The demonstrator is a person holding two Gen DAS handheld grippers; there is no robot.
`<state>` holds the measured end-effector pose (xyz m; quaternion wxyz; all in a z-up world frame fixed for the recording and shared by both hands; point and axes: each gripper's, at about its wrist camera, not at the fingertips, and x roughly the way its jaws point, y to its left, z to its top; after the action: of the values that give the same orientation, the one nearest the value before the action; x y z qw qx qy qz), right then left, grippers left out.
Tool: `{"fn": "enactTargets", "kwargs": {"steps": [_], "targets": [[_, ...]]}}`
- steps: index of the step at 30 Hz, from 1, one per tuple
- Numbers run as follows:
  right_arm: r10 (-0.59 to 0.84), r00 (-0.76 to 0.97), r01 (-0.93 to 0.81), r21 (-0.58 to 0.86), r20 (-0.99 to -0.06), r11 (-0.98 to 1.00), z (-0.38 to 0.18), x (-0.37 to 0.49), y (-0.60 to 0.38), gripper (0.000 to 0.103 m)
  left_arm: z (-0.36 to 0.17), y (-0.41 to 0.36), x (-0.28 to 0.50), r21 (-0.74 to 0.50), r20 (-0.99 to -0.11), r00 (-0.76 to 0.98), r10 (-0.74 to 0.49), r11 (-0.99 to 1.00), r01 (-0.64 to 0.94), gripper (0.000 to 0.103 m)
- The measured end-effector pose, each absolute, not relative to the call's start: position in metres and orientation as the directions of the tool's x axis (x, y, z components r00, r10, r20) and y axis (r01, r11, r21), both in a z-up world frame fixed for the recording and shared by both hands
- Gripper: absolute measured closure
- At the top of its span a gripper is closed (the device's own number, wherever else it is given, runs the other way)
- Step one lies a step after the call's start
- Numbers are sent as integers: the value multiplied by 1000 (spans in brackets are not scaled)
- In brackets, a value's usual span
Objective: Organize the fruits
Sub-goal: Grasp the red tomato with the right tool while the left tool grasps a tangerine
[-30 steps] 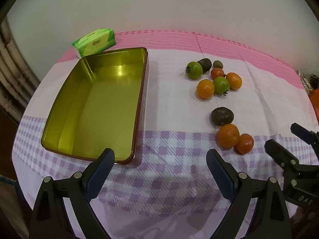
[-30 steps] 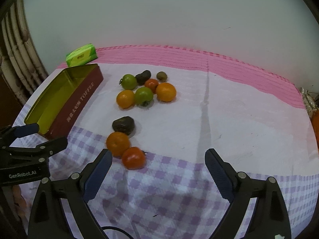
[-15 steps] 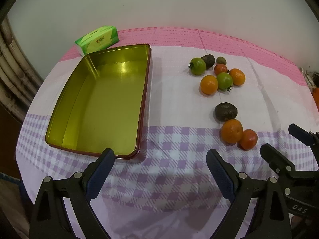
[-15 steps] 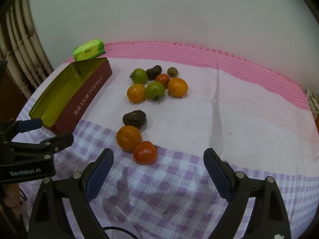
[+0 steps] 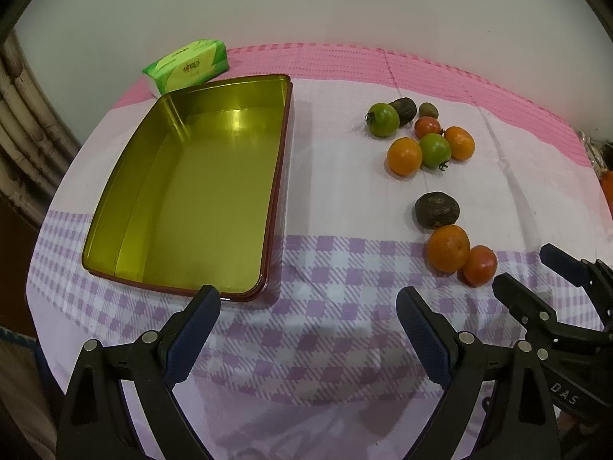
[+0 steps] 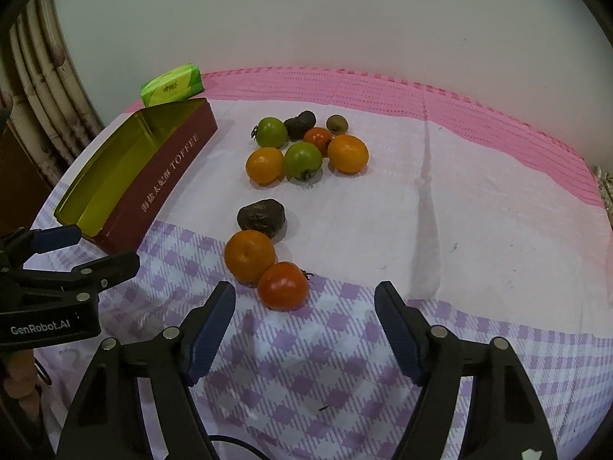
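Checked cloth point(image 6: 345, 364), near edge: my right gripper point(image 6: 304, 320), jaws just closing, nothing between; I should centre on red tomato point(image 6: 282, 285) first. Left gripper point(image 5: 308, 318) wide, empty.

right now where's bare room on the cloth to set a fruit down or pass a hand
Free: the strip between the toffee tin and the fruit cluster; the wide stretch right of the fruits toward the pink border; the inside of the tin. Crowded: the far cluster, and the dark fruit, orange and red tomato just ahead of the right gripper.
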<state>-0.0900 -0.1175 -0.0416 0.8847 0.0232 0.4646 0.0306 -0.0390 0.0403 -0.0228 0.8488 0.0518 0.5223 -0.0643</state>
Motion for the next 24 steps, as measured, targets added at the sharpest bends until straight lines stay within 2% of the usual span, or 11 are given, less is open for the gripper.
{"fn": "enactTargets", "kwargs": {"steps": [5,16,23,24], "targets": [[75,552,-43,62,-830,997,-46,-88,-116,34,-22,39,-39,19,-890,452,-61,985,170,10],[103,497,-87,68,-861,994,-65,-69,-109,50,-23,32,-38,19,-887,456,-76,980,199,10],[121,478,-121,71,-870,990,-75,-63,-103,62,-27,27,-34,23,-890,450,-77,977,212,11],[117,478,-132,60,-870,989,-75,-63,-101,66,-28,25,-34,25,-891,448,-76,976,215,11]]}}
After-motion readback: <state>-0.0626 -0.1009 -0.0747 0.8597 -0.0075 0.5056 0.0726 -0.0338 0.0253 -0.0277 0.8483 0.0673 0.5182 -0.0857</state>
